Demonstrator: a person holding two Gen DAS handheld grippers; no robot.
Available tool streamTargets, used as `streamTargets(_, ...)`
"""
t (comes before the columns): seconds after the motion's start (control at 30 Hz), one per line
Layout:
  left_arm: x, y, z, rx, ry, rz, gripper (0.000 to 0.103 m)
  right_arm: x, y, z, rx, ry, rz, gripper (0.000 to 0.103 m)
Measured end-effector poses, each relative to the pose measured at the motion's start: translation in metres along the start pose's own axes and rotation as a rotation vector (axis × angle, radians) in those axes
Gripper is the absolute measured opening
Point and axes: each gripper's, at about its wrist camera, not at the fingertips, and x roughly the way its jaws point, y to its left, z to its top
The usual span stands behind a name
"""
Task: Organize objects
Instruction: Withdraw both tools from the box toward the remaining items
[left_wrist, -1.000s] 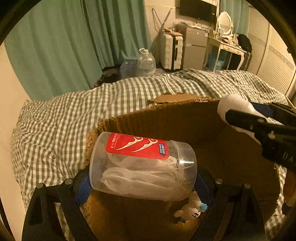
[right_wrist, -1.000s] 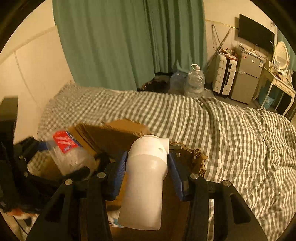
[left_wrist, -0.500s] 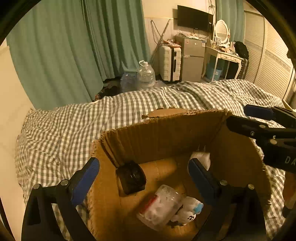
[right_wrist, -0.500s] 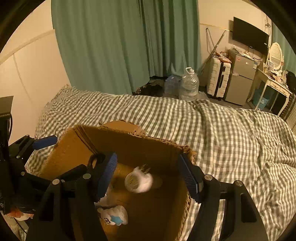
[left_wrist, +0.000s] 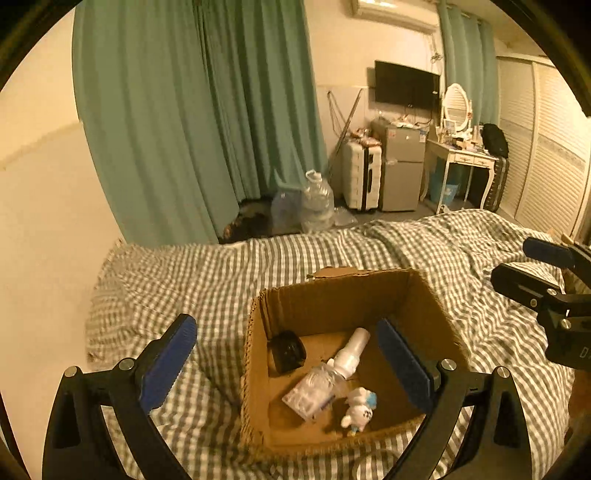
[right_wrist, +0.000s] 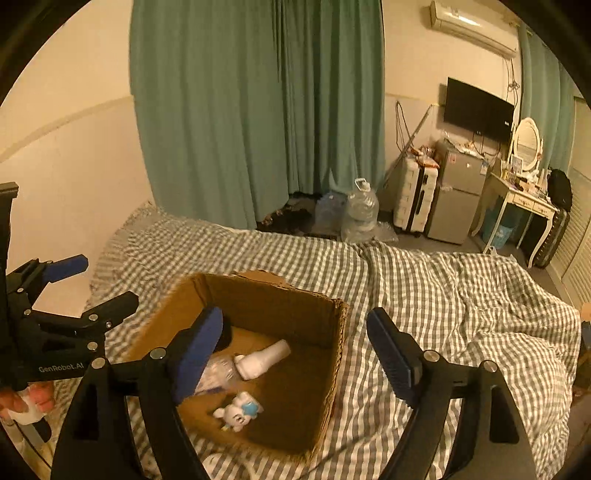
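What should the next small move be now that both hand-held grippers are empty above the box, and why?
Probably swing away from the cardboard box toward another loose item. The white bottle, clear jar and small toy already lie inside, the left hand-held gripper is open, and the right one is opening, empty.

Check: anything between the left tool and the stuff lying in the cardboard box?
Nothing visible. The cardboard box is open-topped, and the white bottle, clear jar, small toy and black object lie exposed on its floor. The left tool is open and empty above it.
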Motion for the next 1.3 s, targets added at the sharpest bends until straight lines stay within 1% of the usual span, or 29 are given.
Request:
streamTargets(0.03,-0.009,-0.001,-0.002,0.004,-0.01,-0.001,0.101,-0.011,0.004,-0.001,-0.008,-0.008,0.003,0.085)
streamTargets(0.1,-0.031,-0.002,-0.009,0.015,-0.026,-0.024,0.102,-0.031,0.011,-0.004,-0.018,-0.023,0.001,0.088)
streamTargets(0.2,-0.055,-0.004,-0.019,0.021,-0.029,-0.04,0.102,-0.055,0.021,-0.014,-0.033,-0.03,0.005,0.088)
streamTargets(0.27,-0.068,-0.004,-0.026,0.023,-0.027,-0.029,0.102,-0.069,0.028,-0.021,-0.052,-0.028,0.006,0.088)
streamTargets(0.47,-0.095,0.002,-0.049,-0.007,-0.027,-0.017,0.102,-0.101,0.044,-0.046,-0.084,-0.034,0.003,0.09)
streamTargets(0.63,-0.106,0.008,-0.069,-0.022,-0.012,0.007,0.102,-0.119,0.057,-0.06,-0.11,-0.044,0.014,0.09)
streamTargets(0.8,-0.105,0.006,-0.091,-0.028,0.011,0.019,0.102,-0.122,0.069,-0.077,-0.117,-0.034,0.032,0.09)
streamTargets(0.87,-0.101,0.006,-0.1,-0.035,0.015,0.031,0.102,-0.12,0.073,-0.086,-0.119,-0.028,0.036,0.09)
streamTargets(0.97,-0.09,0.005,-0.115,-0.043,0.038,0.022,0.102,-0.115,0.075,-0.097,-0.113,-0.01,0.043,0.09)
streamTargets(1.07,-0.08,0.001,-0.133,-0.042,0.042,0.051,0.102,-0.104,0.073,-0.111,-0.107,0.012,0.044,0.09)
streamTargets(1.17,-0.062,-0.009,-0.161,-0.013,0.066,0.062,0.102,-0.09,0.067,-0.129,-0.096,0.048,0.033,0.09)
streamTargets(1.23,-0.051,-0.013,-0.176,-0.015,0.076,0.075,0.102,-0.077,0.063,-0.146,-0.089,0.073,0.023,0.09)
streamTargets(1.3,-0.035,-0.018,-0.195,-0.025,0.117,0.048,0.102,-0.064,0.06,-0.161,-0.087,0.1,0.008,0.09)
